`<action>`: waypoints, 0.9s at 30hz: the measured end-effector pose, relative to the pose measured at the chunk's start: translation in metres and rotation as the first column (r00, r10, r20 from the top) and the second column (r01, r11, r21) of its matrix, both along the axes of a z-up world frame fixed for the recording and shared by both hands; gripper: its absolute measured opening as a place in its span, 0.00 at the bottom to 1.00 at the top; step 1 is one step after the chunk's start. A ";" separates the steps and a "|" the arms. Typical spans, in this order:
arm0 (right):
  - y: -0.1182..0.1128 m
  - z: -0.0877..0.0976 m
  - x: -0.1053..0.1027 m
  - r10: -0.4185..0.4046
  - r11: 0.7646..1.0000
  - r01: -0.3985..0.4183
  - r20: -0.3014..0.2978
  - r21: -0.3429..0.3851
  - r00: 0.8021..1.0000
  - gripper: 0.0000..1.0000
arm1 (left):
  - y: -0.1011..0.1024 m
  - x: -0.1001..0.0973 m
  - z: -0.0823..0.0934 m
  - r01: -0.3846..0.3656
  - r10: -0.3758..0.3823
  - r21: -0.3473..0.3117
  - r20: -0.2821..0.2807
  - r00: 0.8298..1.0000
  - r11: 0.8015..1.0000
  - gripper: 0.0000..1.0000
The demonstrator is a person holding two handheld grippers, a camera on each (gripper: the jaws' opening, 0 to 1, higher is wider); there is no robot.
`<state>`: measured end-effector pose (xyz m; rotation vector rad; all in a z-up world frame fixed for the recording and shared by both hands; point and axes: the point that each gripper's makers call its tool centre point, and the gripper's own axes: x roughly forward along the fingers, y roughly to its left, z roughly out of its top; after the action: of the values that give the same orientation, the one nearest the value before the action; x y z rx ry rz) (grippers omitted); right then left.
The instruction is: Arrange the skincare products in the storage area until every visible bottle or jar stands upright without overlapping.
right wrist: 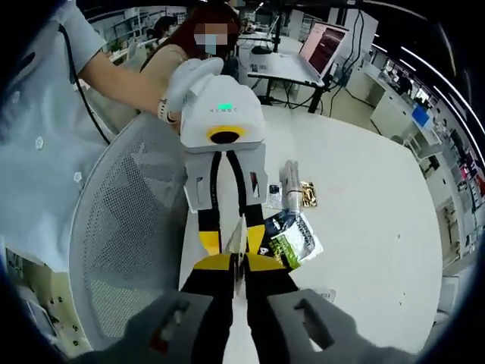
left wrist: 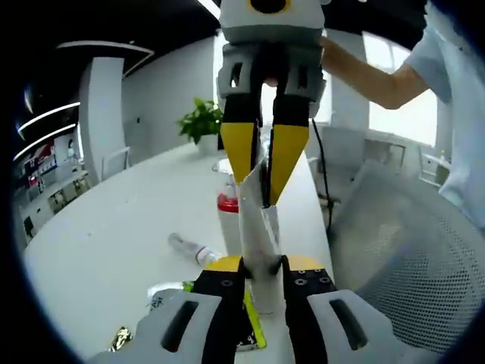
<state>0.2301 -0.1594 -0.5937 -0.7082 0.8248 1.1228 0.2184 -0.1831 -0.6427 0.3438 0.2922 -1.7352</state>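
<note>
We see the left gripper (left wrist: 261, 267) and right gripper (left wrist: 263, 178) both clamped on one white tube (left wrist: 256, 231), meeting at the view's centre above the white table (left wrist: 106, 243). At nine o'clock of it lies a small clear bottle (left wrist: 189, 248); a red-capped bottle (left wrist: 228, 216) stands just behind.

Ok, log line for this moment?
left tongs shut on white tube | right tongs shut on its far end | red-capped bottle upright | small clear bottle lying on table
</note>
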 end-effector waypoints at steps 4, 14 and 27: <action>-0.002 0.001 0.002 0.001 1.000 -0.001 0.004 -0.008 1.000 0.05 | -0.001 0.002 -0.004 -0.001 0.001 0.009 -0.003 1.000 1.000 0.15; -0.007 0.001 0.012 -0.008 1.000 0.008 0.014 -0.012 1.000 0.05 | -0.007 0.014 -0.003 0.004 -0.004 0.007 0.028 1.000 1.000 0.13; -0.018 0.000 0.030 -0.031 0.999 0.031 0.023 -0.029 0.999 0.05 | -0.018 0.031 -0.003 0.002 -0.003 0.004 0.028 1.000 1.000 0.13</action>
<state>0.2602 -0.1775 -0.5933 -0.7289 0.8319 1.0751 0.2497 -0.2007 -0.6461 0.3716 0.2755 -1.7310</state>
